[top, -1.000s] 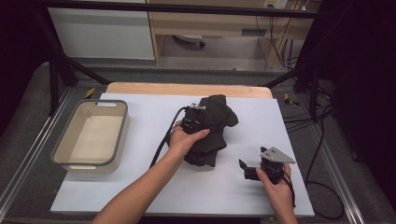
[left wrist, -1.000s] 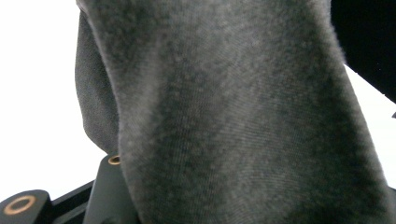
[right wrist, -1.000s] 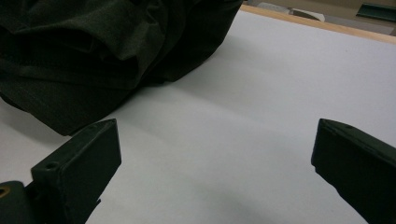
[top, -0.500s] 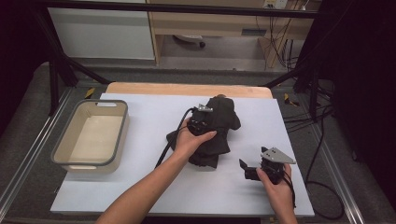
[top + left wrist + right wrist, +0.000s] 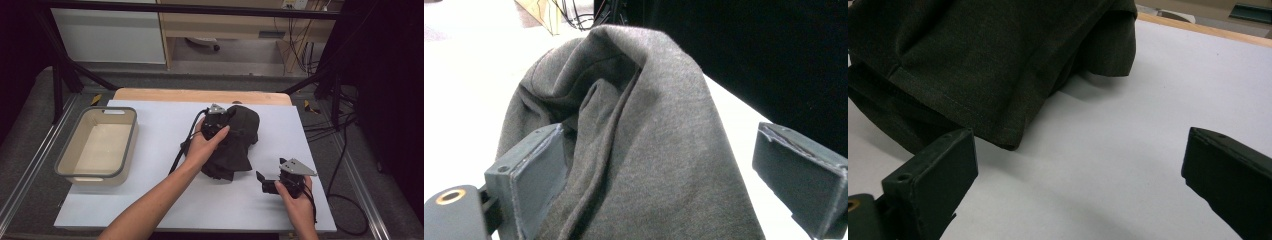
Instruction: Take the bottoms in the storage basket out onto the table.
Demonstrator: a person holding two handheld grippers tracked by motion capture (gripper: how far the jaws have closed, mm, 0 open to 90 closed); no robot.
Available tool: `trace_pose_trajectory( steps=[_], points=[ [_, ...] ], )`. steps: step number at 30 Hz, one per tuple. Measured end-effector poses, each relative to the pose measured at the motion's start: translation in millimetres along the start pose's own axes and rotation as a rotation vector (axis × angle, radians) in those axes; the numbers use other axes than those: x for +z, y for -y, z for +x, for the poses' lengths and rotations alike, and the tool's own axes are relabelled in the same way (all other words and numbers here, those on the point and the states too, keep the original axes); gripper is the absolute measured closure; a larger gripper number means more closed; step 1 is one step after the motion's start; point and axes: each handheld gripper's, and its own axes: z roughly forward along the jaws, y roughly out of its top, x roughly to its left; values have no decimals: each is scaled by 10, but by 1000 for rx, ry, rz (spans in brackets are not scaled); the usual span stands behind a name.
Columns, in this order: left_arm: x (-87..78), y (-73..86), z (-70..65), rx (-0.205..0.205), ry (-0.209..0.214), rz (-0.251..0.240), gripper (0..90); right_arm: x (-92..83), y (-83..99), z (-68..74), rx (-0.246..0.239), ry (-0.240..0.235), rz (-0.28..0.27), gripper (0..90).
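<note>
dark cloth (image 5: 235,142) still bunched on the worktop (image 5: 150,200)
left hand-held gripper (image 5: 659,190) spread around a fold, right hand-held gripper (image 5: 1078,190) spread, nothing pinched yet.

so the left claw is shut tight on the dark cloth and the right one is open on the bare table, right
Not quite: the left claw is open, not shut. The left gripper view shows its jaws spread wide with the dark cloth bunched between them. The right claw is indeed open over the bare table.

Dark grey garment (image 5: 235,142) lies crumpled mid-table on white sheet (image 5: 150,195).
</note>
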Motion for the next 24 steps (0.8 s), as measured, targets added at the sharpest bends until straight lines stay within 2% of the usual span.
trace_pose_trajectory(
  steps=[6,10,18,24],
  points=[
    [-63,-49,19,-8,3,-38,86,-9,3,-1,-12,0,2,22],
    [-85,-56,16,-16,21,-29,84,-16,-7,2,-11,-3,0,24],
    [-178,-130,1,0,37,-63,81,-25,-5,-2,-23,-2,-5,21],
    [-266,-190,-9,12,31,-58,81,-11,-7,17,-30,1,-1,20]
  ],
)
